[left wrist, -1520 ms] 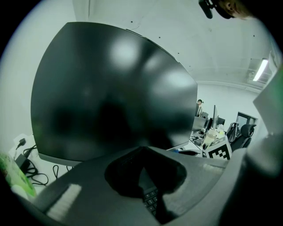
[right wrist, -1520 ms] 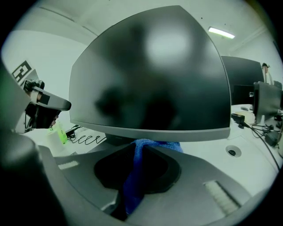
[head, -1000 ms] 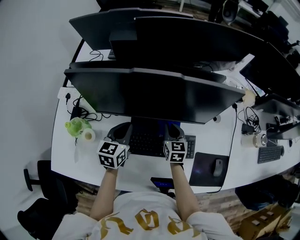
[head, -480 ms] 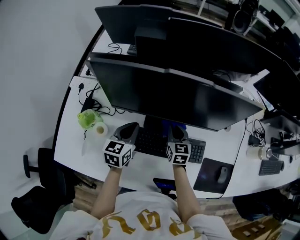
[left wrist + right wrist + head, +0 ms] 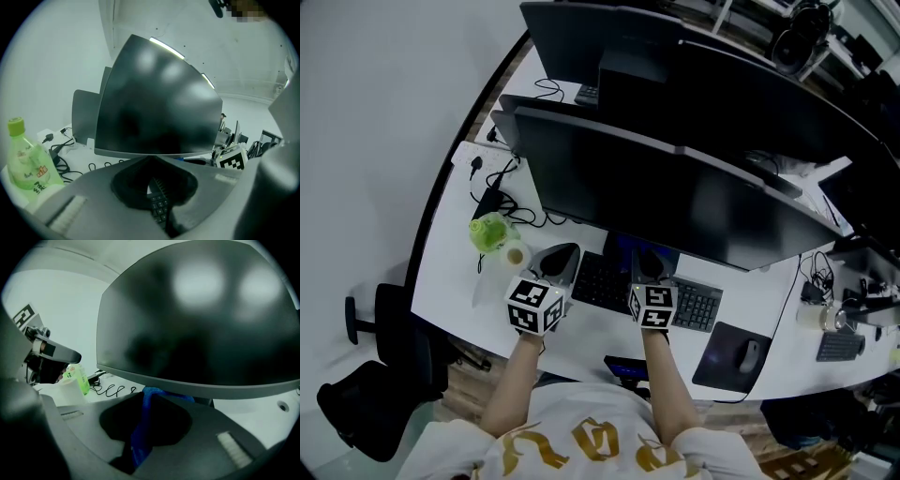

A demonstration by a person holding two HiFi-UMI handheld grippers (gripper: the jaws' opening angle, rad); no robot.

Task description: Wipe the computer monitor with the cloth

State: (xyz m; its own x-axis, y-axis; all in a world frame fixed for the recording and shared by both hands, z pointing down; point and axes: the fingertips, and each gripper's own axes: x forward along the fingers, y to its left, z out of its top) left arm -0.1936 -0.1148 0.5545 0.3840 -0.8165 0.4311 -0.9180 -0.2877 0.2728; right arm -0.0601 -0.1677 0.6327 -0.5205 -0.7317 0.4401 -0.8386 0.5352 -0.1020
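The blue cloth (image 5: 141,434) is hanging pinched between the jaws of the right gripper (image 5: 144,398), which are pressing together on it. Most of the fabric is lying hidden behind the jaws, and in the head view only a little blue is peeking out beneath the screen's lower edge. The computer monitor (image 5: 675,197) is standing just ahead of both tools, its dark screen filling each gripper view and its stand concealed. The left gripper (image 5: 151,157) is holding its jaws closed on nothing, with keys of the keyboard (image 5: 605,279) showing through the opening below the tips. A green bottle (image 5: 489,232) is standing on the white desk (image 5: 450,281) off to the left, its label too blurred to read.
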